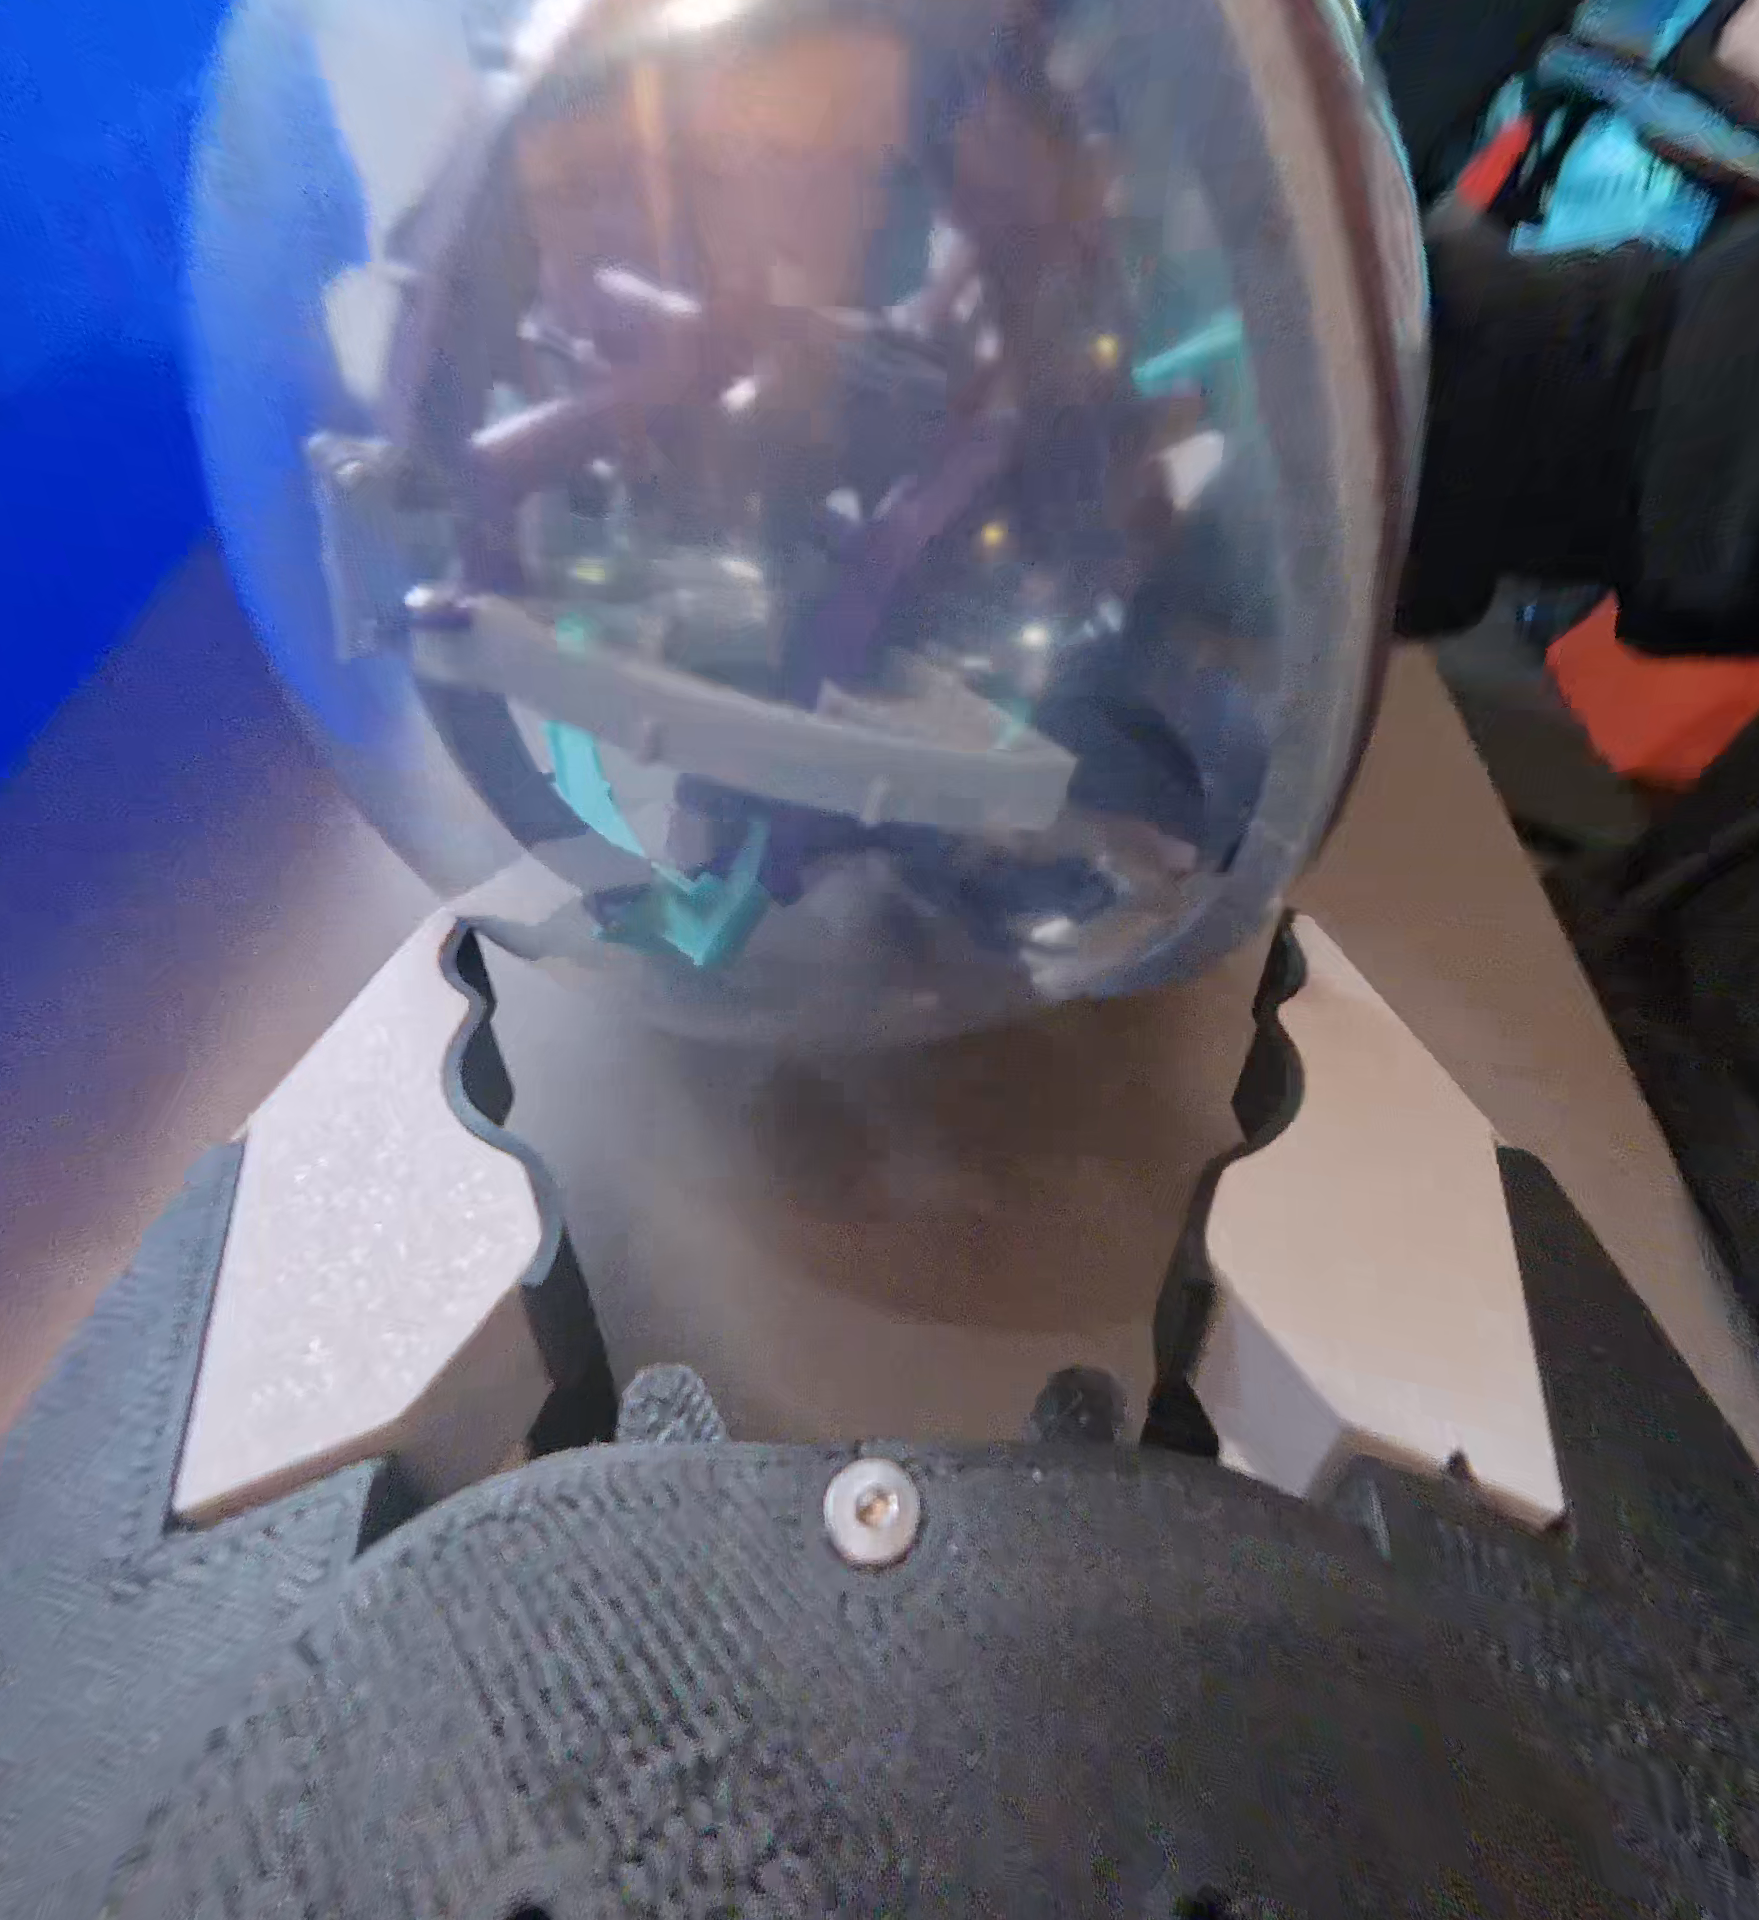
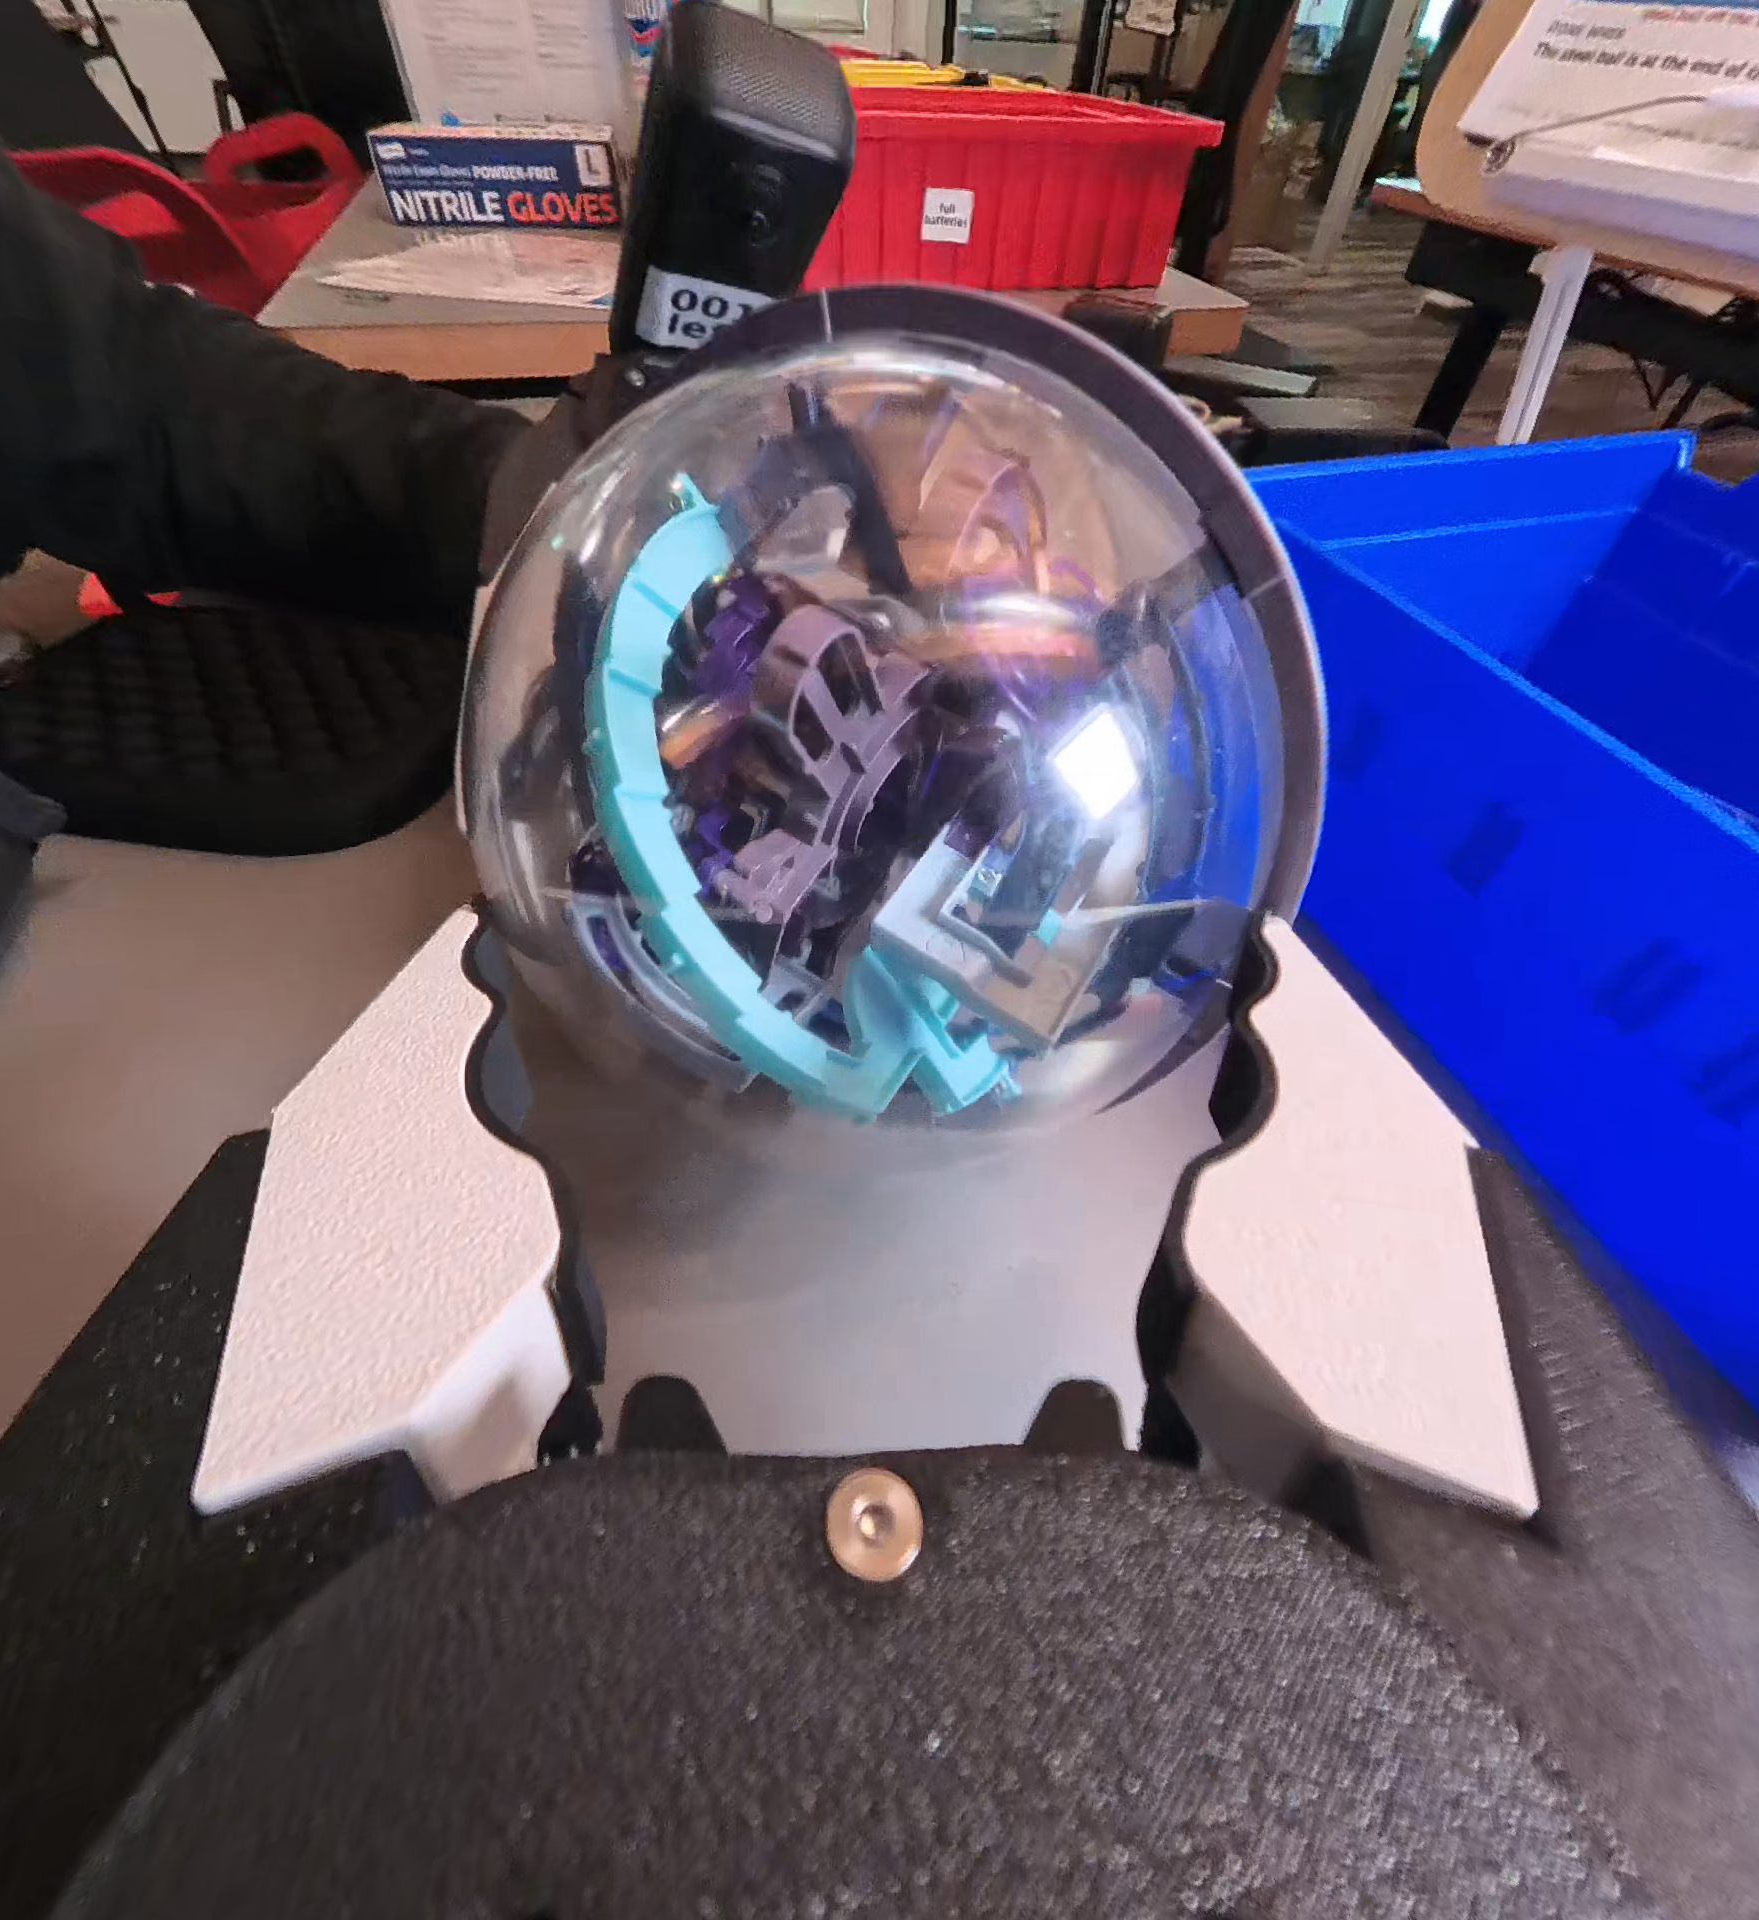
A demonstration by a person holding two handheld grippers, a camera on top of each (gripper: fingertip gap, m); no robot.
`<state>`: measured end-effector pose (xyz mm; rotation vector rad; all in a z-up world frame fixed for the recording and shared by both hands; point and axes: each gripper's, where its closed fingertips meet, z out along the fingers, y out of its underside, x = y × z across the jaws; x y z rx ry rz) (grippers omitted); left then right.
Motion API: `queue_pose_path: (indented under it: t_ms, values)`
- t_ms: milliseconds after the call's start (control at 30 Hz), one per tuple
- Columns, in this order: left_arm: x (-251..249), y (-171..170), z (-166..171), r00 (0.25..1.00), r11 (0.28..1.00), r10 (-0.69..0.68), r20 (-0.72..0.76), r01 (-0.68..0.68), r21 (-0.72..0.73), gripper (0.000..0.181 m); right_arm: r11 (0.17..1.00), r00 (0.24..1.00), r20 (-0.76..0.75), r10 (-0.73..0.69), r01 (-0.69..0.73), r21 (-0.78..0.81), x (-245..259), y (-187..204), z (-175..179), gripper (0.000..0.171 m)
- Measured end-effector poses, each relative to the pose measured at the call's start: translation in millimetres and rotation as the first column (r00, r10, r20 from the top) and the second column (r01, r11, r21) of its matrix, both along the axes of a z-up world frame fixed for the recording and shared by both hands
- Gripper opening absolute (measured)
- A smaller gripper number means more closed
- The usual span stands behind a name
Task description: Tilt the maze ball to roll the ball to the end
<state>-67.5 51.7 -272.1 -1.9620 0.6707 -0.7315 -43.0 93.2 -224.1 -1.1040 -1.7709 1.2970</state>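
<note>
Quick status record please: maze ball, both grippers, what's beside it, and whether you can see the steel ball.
maze ball: clear sphere with teal and purple tracks, held between both grippers
left gripper: fingers against the sphere's lower sides
right gripper: same hold from the opposite side
table: tan top below
blue bin: just right of the sphere in the right wrist view
steel ball: cannot pick it out
left view: blurred
</note>
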Motion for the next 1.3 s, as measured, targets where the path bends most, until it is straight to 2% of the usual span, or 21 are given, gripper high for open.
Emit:
queue_pose_path:
  t_ms: [67, 200, 333, 433, 533, 667, 767, 833, 900, 967, 1033, 1100, 1167, 1300]
  values:
    - [-4, -1, 3, 0.999, 0.999, -0.009, -0.051, 0.011, 0.046, 0.148, 1.0, 1.0, -0.005, 0.002, -0.002, 0.024, 1, -1, 3, 0.133]
    - [-16, 7, 39, 0.999, 0.98, 0.032, 0.027, -0.037, 0.195, 0.147, 0.999, 1.0, -0.012, 0.007, -0.007, 0.032, -1, -4, 13, 0.131]
    - [-11, 15, 29, 0.998, 0.981, 0.065, -0.006, -0.063, 0.185, 0.144, 1.0, 1.0, 0.007, -0.002, 0.002, 0.002, -9, -5, 17, 0.131]
    - [-8, 15, 27, 0.993, 0.995, 0.055, 0.109, -0.063, 0.076, 0.143, 0.995, 1.0, 0.004, -0.018, 0.018, -0.093, -10, -2, 22, 0.13]
    - [-10, 18, 28, 0.971, 0.996, 0.088, 0.223, -0.091, 0.001, 0.14, 0.994, 0.999, -0.016, -0.037, 0.035, -0.105, -2, 7, 25, 0.127]
    - [-9, 20, 29, 0.926, 0.989, 0.124, 0.357, -0.086, -0.123, 0.136, 0.998, 0.998, 0.045, -0.054, 0.052, 0.04, 17, 19, 0, 0.132]
    - [2, 17, 25, 0.889, 0.969, 0.126, 0.441, -0.015, -0.247, 0.133, 0.995, 0.996, 0.059, -0.06, 0.055, 0.081, 12, 12, -14, 0.136]
    - [8, 12, 21, 0.896, 0.963, 0.1, 0.434, 0.023, -0.268, 0.133, 0.996, 0.998, 0.046, -0.051, 0.047, 0.078, 10, 10, -9, 0.138]
    - [4, 9, 18, 0.933, 0.974, 0.072, 0.351, 0.01, -0.225, 0.134, 0.997, 0.997, 0.061, -0.04, 0.035, 0.073, 11, 9, -8, 0.136]
    - [-11, 14, 19, 0.975, 0.994, 0.083, 0.204, -0.066, -0.088, 0.145, 0.998, 0.997, 0.066, -0.041, 0.037, 0.057, 11, 9, -6, 0.134]
    - [-16, 16, 36, 0.981, 0.994, 0.077, 0.179, -0.089, 0.06, 0.145, 0.997, 0.996, 0.075, -0.045, 0.041, 0.062, 10, 7, -4, 0.132]
    - [-10, 17, 42, 0.983, 0.988, 0.066, 0.169, -0.088, 0.126, 0.146, 0.996, 0.996, 0.077, -0.053, 0.048, 0.073, 6, 3, -1, 0.132]
    - [-10, 22, 29, 0.99, 0.987, 0.095, 0.1, -0.107, 0.121, 0.151, 0.995, 0.994, 0.089, -0.07, 0.063, 0.075, 1, 1, 3, 0.132]
    - [-3, 16, 20, 0.975, 0.999, 0.054, 0.214, -0.055, -0.005, 0.151, 0.997, 0.992, 0.104, -0.07, 0.068, 0.025, 0, -3, 13, 0.132]
